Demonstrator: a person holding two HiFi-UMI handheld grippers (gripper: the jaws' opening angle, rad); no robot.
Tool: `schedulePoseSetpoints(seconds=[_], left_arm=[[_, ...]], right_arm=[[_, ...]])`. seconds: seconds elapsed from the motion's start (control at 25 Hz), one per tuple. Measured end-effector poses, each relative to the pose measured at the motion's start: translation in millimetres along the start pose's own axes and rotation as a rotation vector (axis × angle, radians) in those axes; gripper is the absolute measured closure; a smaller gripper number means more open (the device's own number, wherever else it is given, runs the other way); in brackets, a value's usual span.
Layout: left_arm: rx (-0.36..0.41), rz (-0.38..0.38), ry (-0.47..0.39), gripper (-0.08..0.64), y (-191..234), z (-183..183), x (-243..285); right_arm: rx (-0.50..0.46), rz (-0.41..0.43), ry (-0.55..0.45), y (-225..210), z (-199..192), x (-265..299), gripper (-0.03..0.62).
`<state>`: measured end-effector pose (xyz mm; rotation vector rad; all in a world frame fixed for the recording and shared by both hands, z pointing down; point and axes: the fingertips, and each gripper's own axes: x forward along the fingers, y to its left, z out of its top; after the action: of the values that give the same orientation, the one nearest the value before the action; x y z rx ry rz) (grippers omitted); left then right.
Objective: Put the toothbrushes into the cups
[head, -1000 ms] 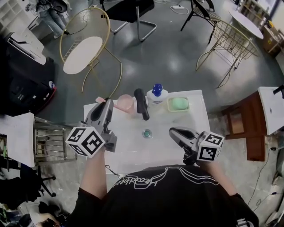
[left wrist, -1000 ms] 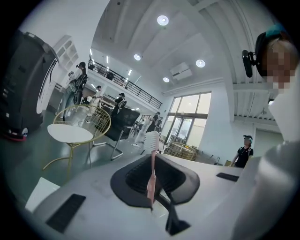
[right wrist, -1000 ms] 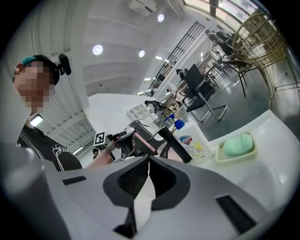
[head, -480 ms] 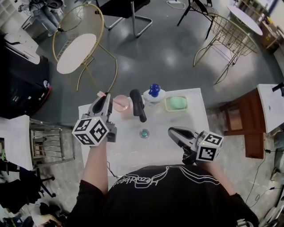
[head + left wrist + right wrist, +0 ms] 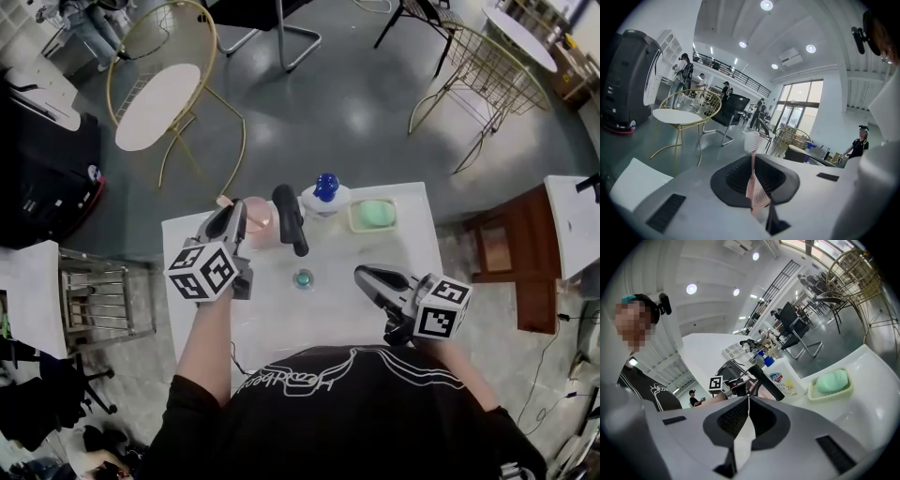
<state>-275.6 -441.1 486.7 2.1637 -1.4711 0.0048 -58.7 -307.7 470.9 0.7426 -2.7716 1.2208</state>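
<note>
My left gripper (image 5: 233,217) is shut on a pink toothbrush (image 5: 752,183) whose white bristle head (image 5: 751,140) points up and forward beyond the jaws. In the head view its pink end (image 5: 223,200) shows just left of the pink cup (image 5: 256,214) at the table's far edge, and the gripper hangs close beside that cup. A tall black cup (image 5: 290,218) stands right of the pink one. My right gripper (image 5: 366,277) hovers over the table's near right with its jaws shut and nothing visible between them (image 5: 748,405).
A white bottle with a blue cap (image 5: 326,197) and a green soap in a dish (image 5: 375,216) stand at the back of the white table (image 5: 281,319). A small green round thing (image 5: 303,278) lies mid-table. Chairs stand on the floor beyond.
The left gripper has come down with the pink toothbrush and now sits closer to the pink cup. The right gripper has stayed put.
</note>
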Motion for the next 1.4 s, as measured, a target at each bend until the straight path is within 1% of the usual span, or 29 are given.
schedulePoseSetpoints(seconds=[0.12,0.24,0.36,0.52,0.68,0.88,0.92,1.04,1.2,1.32,1.4], left_arm=[[0.006,0.002,0.015,0.537,1,-6,3],[0.001,0.009,0.013,0.537,6,-7,5],[0.017,0.013,0.011,0.537,9,-6,7],[0.054,-0.023,0.032,0.537,8,-9,11],[0.020,-0.040,0.046,0.535,10,-14,14],[0.001,-0.023,0.041,0.534,16,-17,10],[-0.001,-0.017,0.042,0.527,18,-18,10],[0.000,0.003,0.047,0.460,22,-20,8],[-0.020,0.032,0.035,0.436,29,-21,0],[-0.051,0.040,-0.003,0.391,31,-18,-12],[-0.074,0.034,-0.030,0.380,29,-15,-23]], right_arm=[[0.004,-0.008,-0.003,-2,0,-1,0.565],[0.006,-0.011,-0.006,-4,0,0,0.565],[0.007,-0.018,-0.009,-7,2,0,0.565],[0.006,-0.022,-0.013,-8,6,1,0.565],[-0.004,-0.018,-0.009,-5,9,3,0.565],[-0.005,-0.009,0.001,-3,7,6,0.565],[-0.002,-0.002,-0.003,-2,7,7,0.565],[0.006,0.017,-0.008,1,7,11,0.565],[-0.005,0.019,0.008,7,4,12,0.565],[-0.007,0.015,0.011,10,2,9,0.565],[-0.011,0.019,0.019,13,1,9,0.565]])
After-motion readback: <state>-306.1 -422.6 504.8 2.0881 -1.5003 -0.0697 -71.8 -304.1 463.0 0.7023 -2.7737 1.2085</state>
